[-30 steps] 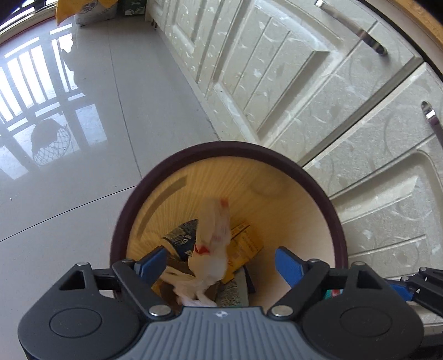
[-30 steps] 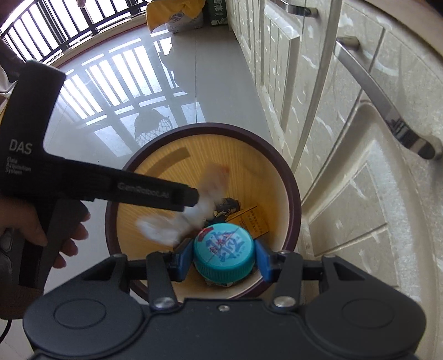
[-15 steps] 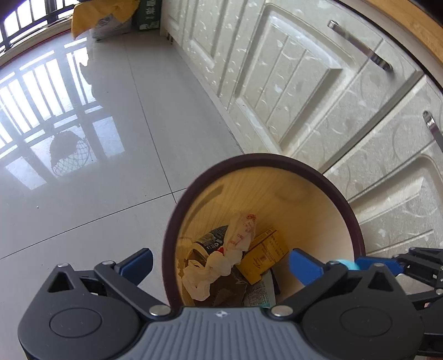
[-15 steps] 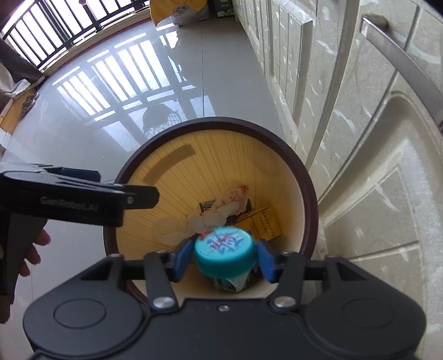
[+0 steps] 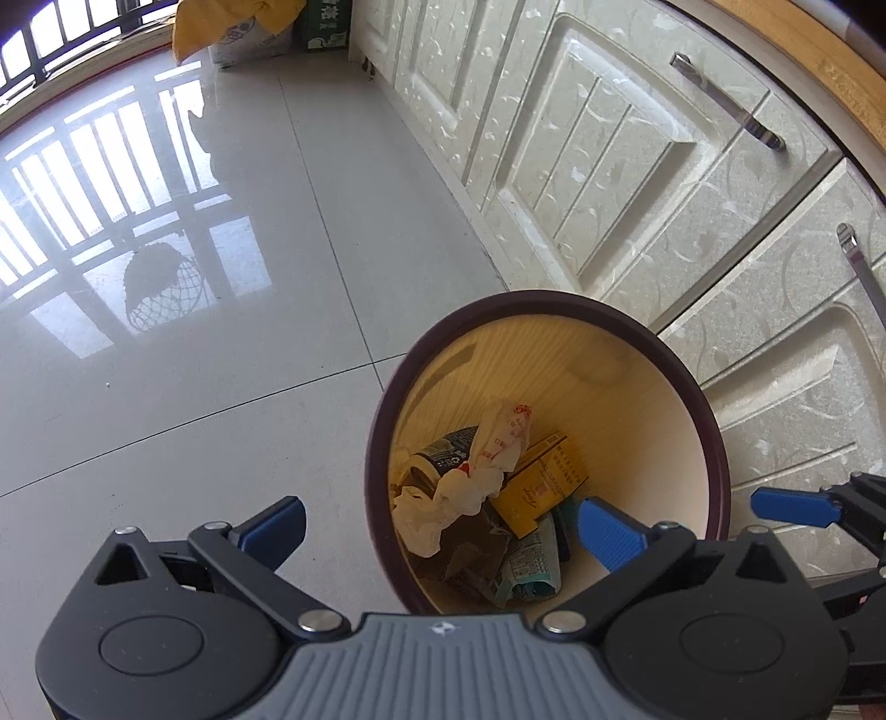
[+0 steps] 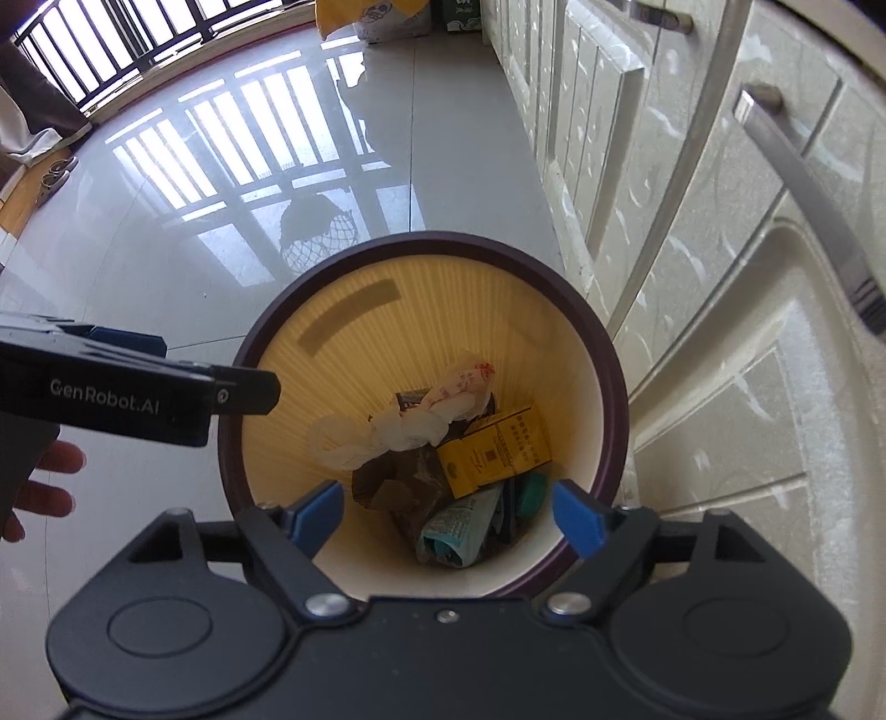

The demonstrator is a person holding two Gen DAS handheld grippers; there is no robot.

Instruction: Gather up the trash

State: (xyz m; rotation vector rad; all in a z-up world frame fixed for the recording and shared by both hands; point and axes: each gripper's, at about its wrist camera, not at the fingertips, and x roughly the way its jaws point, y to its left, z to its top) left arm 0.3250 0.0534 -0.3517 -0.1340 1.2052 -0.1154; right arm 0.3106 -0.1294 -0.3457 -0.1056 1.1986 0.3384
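A round bin with a dark rim (image 5: 714, 443) (image 6: 614, 376) stands on the floor beside the cabinets. Inside lie a white crumpled bag (image 5: 487, 459) (image 6: 421, 421), a yellow box (image 5: 545, 482) (image 6: 493, 451), a teal wrapper (image 6: 459, 526) and a teal bottle cap (image 6: 534, 493). My left gripper (image 5: 440, 526) is open and empty, above the bin's left rim; it shows in the right wrist view (image 6: 166, 387). My right gripper (image 6: 446, 509) is open and empty above the bin; one of its blue fingertips (image 5: 792, 507) shows in the left wrist view.
White cabinet doors with metal handles (image 5: 725, 99) (image 6: 803, 194) run along the right, close to the bin. Glossy tiled floor (image 5: 194, 332) spreads to the left. A yellow sack and boxes (image 5: 243, 27) sit at the far end by a railing.
My right gripper opened and the teal bottle cap dropped into the bin. The white bag settled on the trash. My left gripper drew back to the left of the bin.
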